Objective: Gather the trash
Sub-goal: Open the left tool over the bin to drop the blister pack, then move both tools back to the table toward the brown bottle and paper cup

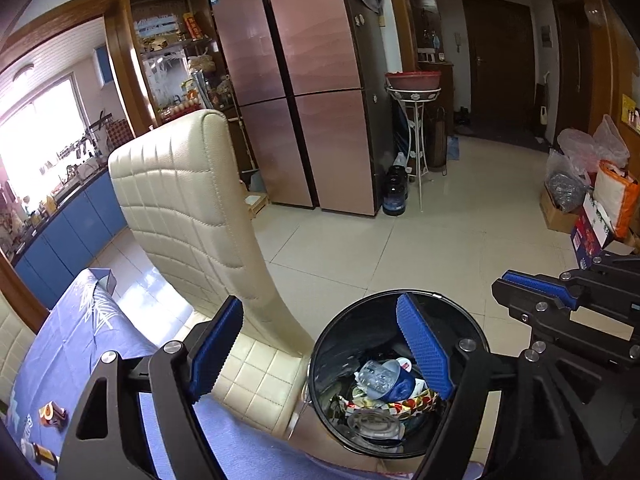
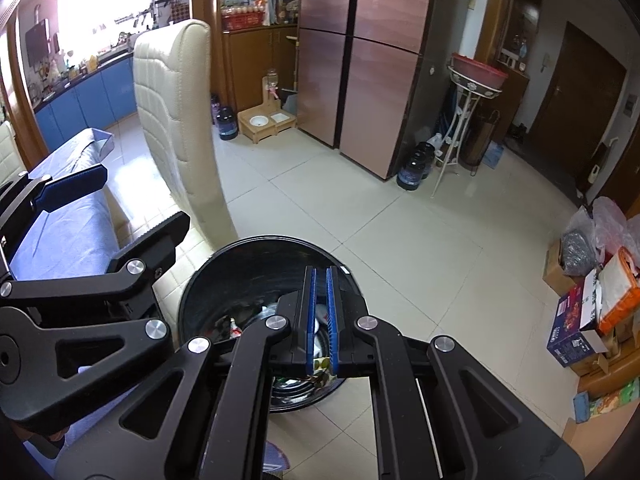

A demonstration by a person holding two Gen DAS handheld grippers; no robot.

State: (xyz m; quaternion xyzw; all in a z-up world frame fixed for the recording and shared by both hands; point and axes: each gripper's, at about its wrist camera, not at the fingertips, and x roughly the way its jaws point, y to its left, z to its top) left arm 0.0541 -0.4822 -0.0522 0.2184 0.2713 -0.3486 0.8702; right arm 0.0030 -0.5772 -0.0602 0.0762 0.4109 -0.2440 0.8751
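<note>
The black bin (image 1: 400, 380), already holding a clear cup (image 1: 378, 376) and wrappers, sits directly below my left gripper (image 1: 320, 352), whose jaws stand wide with nothing between them. My right gripper (image 2: 321, 320) hangs closed and empty above it. I judge the drop done; next, fetch the scraps (image 1: 52, 414) on the blue tablecloth (image 1: 80, 340), left.

One trash bin (image 1: 320, 364), one chair (image 1: 192, 216), two tools: left tool (image 1: 320, 352), right tool (image 2: 321, 316).

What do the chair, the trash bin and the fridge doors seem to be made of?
Chair: probably cream leather or imitation leather; stitched quilted squares, soft sheen.
Trash bin: glossy black, plastic or coated metal; its inner wall shows reflections, which one is unclear.
Fridge doors: smooth copper-pink panels, likely metal or glass; faint reflections.
</note>
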